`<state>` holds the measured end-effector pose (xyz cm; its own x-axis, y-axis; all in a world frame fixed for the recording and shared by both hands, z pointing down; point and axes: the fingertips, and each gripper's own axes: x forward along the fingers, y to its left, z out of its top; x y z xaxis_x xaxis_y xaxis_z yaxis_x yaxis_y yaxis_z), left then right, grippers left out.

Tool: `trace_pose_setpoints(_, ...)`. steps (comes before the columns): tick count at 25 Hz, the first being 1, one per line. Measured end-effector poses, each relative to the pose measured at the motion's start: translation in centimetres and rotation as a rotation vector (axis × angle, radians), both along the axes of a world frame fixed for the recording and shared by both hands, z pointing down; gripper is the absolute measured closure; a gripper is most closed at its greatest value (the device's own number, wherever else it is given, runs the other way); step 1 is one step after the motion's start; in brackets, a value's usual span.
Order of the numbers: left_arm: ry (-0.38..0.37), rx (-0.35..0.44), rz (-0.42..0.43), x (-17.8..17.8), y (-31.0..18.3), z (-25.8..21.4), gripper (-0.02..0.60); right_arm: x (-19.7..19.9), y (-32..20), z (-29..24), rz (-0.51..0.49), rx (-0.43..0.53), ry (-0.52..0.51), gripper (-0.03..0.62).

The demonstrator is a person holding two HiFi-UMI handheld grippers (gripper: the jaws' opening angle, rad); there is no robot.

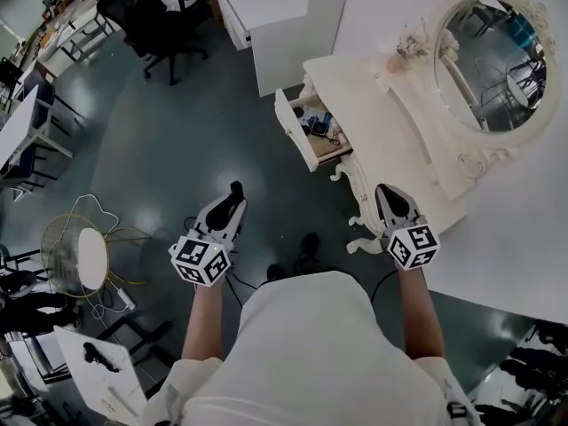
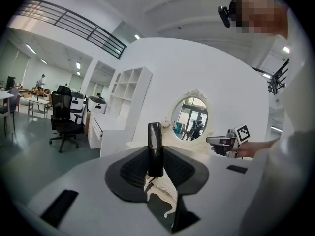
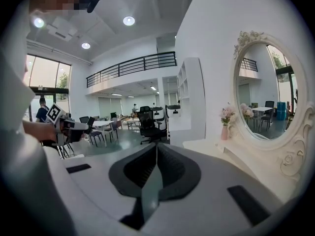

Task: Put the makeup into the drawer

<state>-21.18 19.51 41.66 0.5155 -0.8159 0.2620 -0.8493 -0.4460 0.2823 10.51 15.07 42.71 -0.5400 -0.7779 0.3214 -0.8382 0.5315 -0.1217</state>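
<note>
The dark makeup tube [image 2: 155,147] is seen clamped upright in the left tongs [image 1: 233,195], the open drawer [image 1: 289,124] being placed at roughly 1 o'clock from them in the head view, well apart, while the right tongs [image 3: 156,151] are pressed together with nothing between.

A: What stands against the white wall?
B: An oval mirror in an ornate cream frame [image 1: 497,60], with a small pink vase of pale flowers [image 1: 397,60] just beside its left edge.
A: And out on the dark glossy floor [image 1: 177,131]?
B: 1 black wheeled office chair [image 1: 164,20] near a plain white cabinet [image 1: 266,25]. Well apart from both is a gold wire stool with a round white seat [image 1: 91,257].
</note>
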Motion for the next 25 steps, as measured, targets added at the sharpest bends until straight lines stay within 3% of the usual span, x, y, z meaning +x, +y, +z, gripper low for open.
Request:
trace_pose_setpoints(12, -0.033, -0.021, -0.041, 3.6, -7.8, 0.5, 0.482, 2.3, -9.3, 1.3, -0.085, 0.012, 0.04, 0.563)
trace_pose_setpoints(25, -0.065, -0.065, -0.03, 7.7, -12.1, 1.9, 0.482, 4.3, -13.0, 3.7, -0.14, -0.031, 0.039, 0.563)
